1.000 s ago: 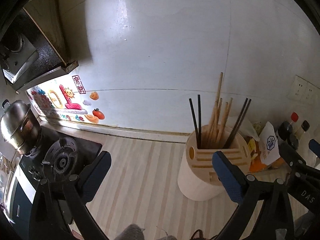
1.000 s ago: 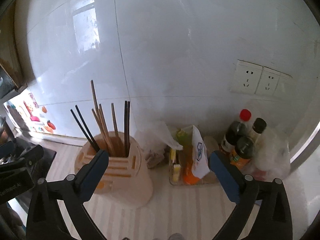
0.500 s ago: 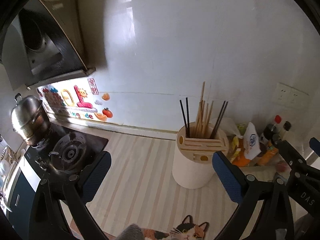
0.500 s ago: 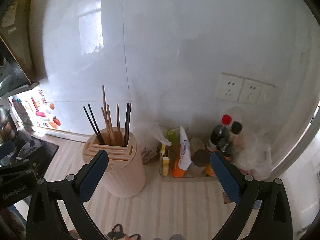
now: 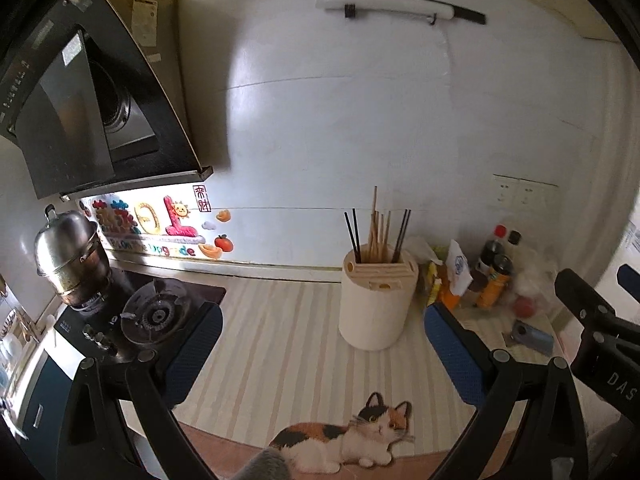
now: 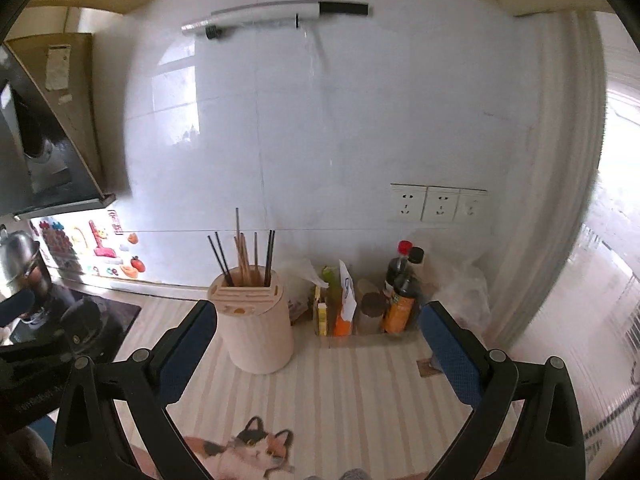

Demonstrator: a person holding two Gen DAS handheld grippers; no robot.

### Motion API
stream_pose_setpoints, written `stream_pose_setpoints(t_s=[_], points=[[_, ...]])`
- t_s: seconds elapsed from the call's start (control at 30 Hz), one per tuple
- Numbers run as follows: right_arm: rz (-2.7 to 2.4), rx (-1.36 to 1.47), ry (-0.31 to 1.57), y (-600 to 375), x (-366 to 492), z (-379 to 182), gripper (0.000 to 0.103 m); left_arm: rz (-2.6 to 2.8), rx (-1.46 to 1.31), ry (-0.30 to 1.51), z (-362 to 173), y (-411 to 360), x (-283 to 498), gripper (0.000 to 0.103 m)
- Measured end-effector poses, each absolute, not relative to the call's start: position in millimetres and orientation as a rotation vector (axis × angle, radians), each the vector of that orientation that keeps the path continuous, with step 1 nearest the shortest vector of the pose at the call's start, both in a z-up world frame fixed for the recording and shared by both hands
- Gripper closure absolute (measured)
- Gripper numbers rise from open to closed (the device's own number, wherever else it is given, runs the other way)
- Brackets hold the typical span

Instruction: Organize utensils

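A cream cylindrical utensil holder (image 5: 376, 304) (image 6: 256, 328) stands on the striped counter, with several wooden and black chopsticks (image 5: 376, 236) (image 6: 244, 252) upright in its back compartment. My left gripper (image 5: 324, 356) is open and empty, well short of the holder and pulled back over the counter's front. My right gripper (image 6: 320, 352) is open too, with nothing between its blue pads; the holder sits just inside its left finger (image 6: 188, 344) in that view, farther away.
A gas stove (image 5: 156, 316) with a steel pot (image 5: 72, 256) lies at the left under a range hood (image 5: 80, 112). Sauce bottles (image 6: 400, 292) and packets (image 6: 344, 300) crowd the wall right of the holder. A cat picture (image 5: 352, 440) marks the counter's front edge.
Both grippers have pulled back and away from the holder, which now looks smaller and farther. The counter's front edge and the cat picture have come into view. Both stay open.
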State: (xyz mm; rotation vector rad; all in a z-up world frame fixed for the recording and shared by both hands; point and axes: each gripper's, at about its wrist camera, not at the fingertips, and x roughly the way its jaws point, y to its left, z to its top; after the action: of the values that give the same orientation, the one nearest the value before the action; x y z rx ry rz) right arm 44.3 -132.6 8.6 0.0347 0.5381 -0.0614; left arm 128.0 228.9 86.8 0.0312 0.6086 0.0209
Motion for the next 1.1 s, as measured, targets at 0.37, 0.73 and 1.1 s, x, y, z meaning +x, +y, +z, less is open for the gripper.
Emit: stream_pose_setpoints(t_s=[0.37, 0.73, 1.1], points=[[-0.084, 0.056, 0.516, -128.4, -23.2, 19.8, 0.0, 0.013, 0.024, 0.584, 94.8, 234.4, 79.6, 0.0], [-0.067, 0.055, 0.551, -130.7, -35.1, 21.1, 0.0, 0.037, 0.003, 0.637, 91.6, 237.2, 72.3, 0.0], [-0.059, 0.035, 0.566, -129.7, -31.8, 25.5, 0.0, 0.047, 0.001, 0.652, 93.0, 239.1, 70.8, 0.0]])
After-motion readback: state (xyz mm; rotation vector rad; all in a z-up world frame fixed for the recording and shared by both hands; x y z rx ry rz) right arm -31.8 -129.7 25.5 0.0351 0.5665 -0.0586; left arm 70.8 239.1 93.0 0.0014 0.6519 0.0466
